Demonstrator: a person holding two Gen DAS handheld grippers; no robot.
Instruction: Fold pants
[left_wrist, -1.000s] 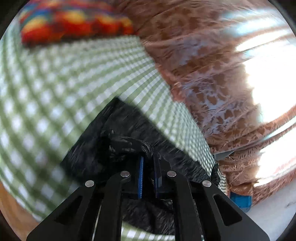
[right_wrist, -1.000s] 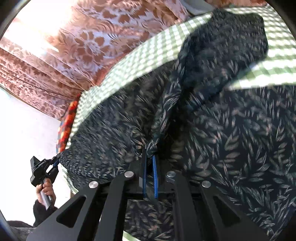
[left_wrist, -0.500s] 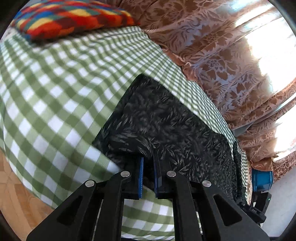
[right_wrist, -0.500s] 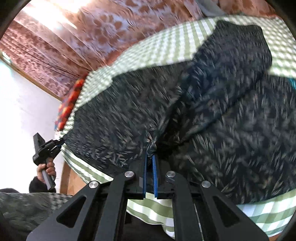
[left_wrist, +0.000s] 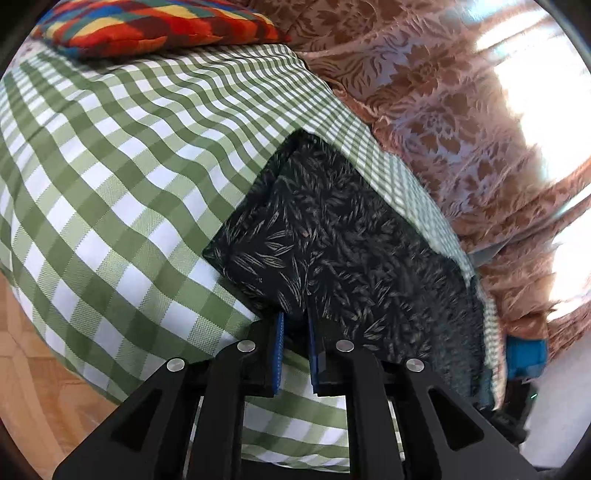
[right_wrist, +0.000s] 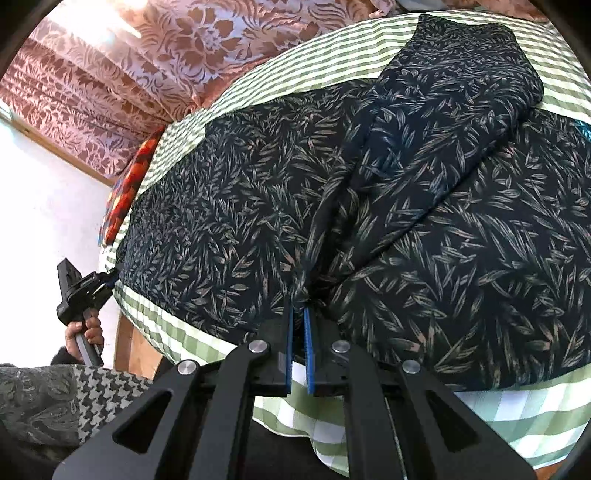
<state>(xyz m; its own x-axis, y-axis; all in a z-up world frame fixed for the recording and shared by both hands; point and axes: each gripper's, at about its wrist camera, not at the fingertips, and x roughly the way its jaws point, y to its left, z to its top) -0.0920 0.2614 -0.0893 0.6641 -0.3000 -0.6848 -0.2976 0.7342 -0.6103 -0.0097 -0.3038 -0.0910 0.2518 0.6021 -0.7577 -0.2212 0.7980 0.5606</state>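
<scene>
no readable text, labels or numbers

Bright window glare through curtains (left_wrist: 461, 122); fisheye-warped edges.

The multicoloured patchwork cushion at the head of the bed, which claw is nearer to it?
Left. The left claw sits at the dark leaf-print pants' corner toward the multicoloured patchwork cushion. The right claw grips the pants farther along the bed edge.

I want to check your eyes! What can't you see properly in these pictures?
- Left wrist view: the pants' far end smears into blur by the curtain.
- Left gripper: its fingertips sit under the cloth; jaws have just been opening.
- Right wrist view: the right gripper hides the pinched edge.
- The person's hand is tiny, near the edge.
</scene>
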